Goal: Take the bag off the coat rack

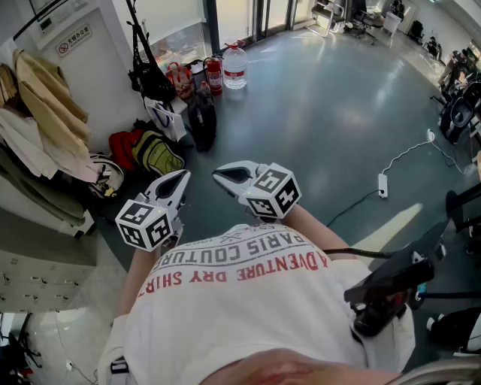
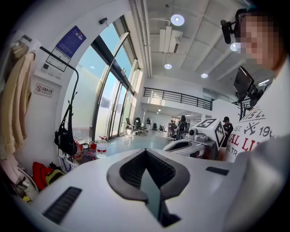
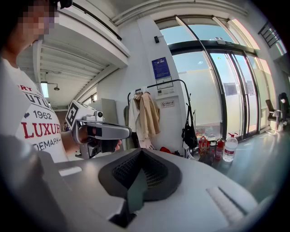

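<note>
The black shoulder bag (image 1: 148, 75) hangs by its strap from the thin black metal coat rack (image 1: 134, 22), against the white wall beside the glass doors. It is well apart from both grippers. In the left gripper view the bag (image 2: 65, 138) hangs low on the rack's curved arm, above the things on the floor.

The person in a white T-shirt with red and grey lettering (image 1: 248, 278) holds both tools close in front of the chest. The left gripper (image 1: 179, 182) points forward and slightly right; its jaws are pressed together with nothing between them. The right gripper (image 1: 225, 174) points left, its tip near the left gripper's tip, and its jaws are also closed on nothing.

Below the rack, on the grey-blue floor (image 1: 323, 128), lie a red bag (image 1: 122, 144), a yellow-green backpack (image 1: 158, 154), a black backpack (image 1: 201, 116) and a white paper shopping bag (image 1: 170, 119). Near the door stand a large clear plastic water bottle (image 1: 234, 66) and a red fire extinguisher (image 1: 214, 74). Beige coats (image 1: 45, 105) hang at the left edge. A white power strip (image 1: 383, 184) lies on the floor to the right.
</note>
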`<state>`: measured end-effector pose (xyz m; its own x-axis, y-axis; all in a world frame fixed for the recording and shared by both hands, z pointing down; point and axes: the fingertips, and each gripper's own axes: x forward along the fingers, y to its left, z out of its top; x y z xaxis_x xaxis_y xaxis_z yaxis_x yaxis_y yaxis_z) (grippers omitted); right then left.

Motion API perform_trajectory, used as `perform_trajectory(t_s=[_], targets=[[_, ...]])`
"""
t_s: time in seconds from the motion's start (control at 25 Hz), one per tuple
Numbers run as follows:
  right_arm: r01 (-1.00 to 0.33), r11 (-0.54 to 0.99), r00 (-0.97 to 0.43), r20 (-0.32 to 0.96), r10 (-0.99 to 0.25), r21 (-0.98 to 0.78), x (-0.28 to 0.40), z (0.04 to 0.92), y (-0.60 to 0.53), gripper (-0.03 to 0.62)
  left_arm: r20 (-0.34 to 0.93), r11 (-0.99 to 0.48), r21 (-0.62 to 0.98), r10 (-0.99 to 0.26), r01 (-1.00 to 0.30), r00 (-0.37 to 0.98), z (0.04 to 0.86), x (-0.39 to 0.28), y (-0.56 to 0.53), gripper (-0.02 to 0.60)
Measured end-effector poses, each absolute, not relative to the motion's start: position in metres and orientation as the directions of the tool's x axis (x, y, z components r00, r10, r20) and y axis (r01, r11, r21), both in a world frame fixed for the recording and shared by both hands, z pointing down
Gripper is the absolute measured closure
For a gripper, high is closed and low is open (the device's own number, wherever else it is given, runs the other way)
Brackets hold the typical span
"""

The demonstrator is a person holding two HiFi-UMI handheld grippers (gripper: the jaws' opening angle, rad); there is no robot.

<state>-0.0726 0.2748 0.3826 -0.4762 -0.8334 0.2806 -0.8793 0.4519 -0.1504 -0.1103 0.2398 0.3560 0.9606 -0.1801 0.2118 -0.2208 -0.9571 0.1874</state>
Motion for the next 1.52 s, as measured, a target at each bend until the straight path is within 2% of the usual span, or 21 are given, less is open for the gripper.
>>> perform_trajectory(t_s=[0.68,1.28,1.52], targets=[[-0.86,0.475,-0.508,0.235,-0.828,-0.185,-0.077,0.372,0.288,0.592,0.209,-0.958,0.186,-0.178,-0.218,0.962,0.358,-0.112,0.256,0.581],[-0.855,0.438,-0.506,0.254,-0.824,-0.278,-0.067,0.411,0.277,0.592,0.204,-0.954,0.226,-0.153,-0.198,0.967,0.383,-0.112,0.251,0.581],[-0.835,0.429,-0.525,0.268,-0.808,-0.343,-0.058,0.432,0.246,0.592,0.226,-0.94,0.257,-0.167,-0.224,0.96,0.398,-0.106,0.214,0.581]])
